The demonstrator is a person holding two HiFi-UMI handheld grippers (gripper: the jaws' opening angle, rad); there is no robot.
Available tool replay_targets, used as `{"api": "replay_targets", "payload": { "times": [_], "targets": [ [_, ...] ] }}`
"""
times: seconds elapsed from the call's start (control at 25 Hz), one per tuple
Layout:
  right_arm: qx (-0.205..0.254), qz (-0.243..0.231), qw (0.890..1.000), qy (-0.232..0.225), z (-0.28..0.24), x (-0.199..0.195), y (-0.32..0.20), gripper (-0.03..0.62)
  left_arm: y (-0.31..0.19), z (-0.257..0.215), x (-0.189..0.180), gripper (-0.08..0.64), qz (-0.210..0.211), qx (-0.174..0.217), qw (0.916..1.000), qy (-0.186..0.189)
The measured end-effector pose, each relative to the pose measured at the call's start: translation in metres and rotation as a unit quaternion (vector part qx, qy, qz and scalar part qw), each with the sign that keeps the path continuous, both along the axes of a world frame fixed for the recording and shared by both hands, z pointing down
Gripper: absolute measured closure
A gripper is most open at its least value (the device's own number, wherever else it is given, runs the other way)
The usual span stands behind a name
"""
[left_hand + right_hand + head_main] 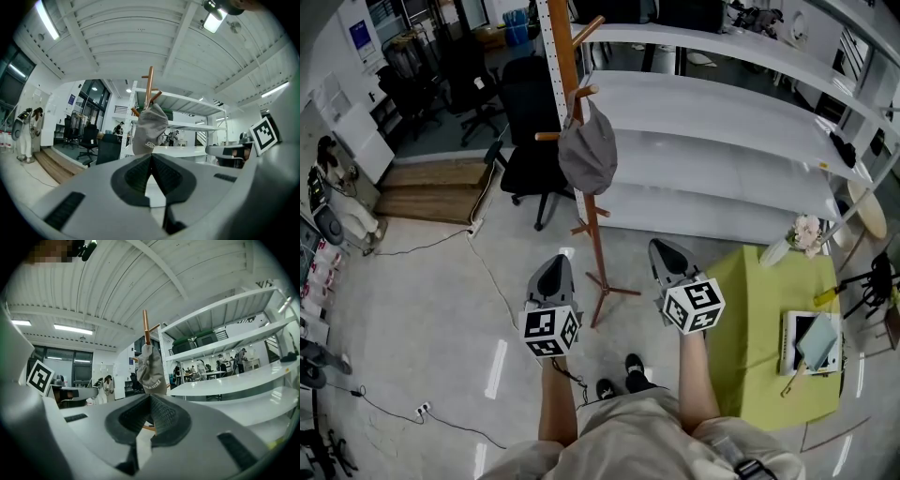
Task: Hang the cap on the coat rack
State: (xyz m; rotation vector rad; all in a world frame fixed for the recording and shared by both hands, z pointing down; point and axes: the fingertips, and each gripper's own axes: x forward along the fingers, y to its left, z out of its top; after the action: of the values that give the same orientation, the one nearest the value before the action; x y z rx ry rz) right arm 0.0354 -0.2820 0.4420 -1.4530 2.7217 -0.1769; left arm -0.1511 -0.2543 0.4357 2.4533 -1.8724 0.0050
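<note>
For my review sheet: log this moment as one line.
cap: grey, hanging on wooden coat rack | left gripper: shut, empty | right gripper: shut, empty | both apart from rack

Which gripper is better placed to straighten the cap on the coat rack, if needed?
Left, marginally: the left gripper sits nearer the coat rack and gray cap than the right gripper. Both are shut and empty.

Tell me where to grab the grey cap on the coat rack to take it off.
Probably pinch the grey cap just below its peg, coming from your side, right of the coat rack pole. The fabric droops freely there, and the peg slants upward, so lift up and off.
</note>
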Motion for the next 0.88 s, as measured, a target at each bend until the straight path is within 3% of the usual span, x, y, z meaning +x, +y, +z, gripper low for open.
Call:
{"api": "replay_targets", "payload": {
  "times": [0.88],
  "targets": [
    [0.001,-0.013,1.000,-0.008,-0.002,-0.012,-0.005,0.588,0.001,-0.001,-0.001,0.552,0.001,0.001,1.0000,-0.005]
  ]
}}
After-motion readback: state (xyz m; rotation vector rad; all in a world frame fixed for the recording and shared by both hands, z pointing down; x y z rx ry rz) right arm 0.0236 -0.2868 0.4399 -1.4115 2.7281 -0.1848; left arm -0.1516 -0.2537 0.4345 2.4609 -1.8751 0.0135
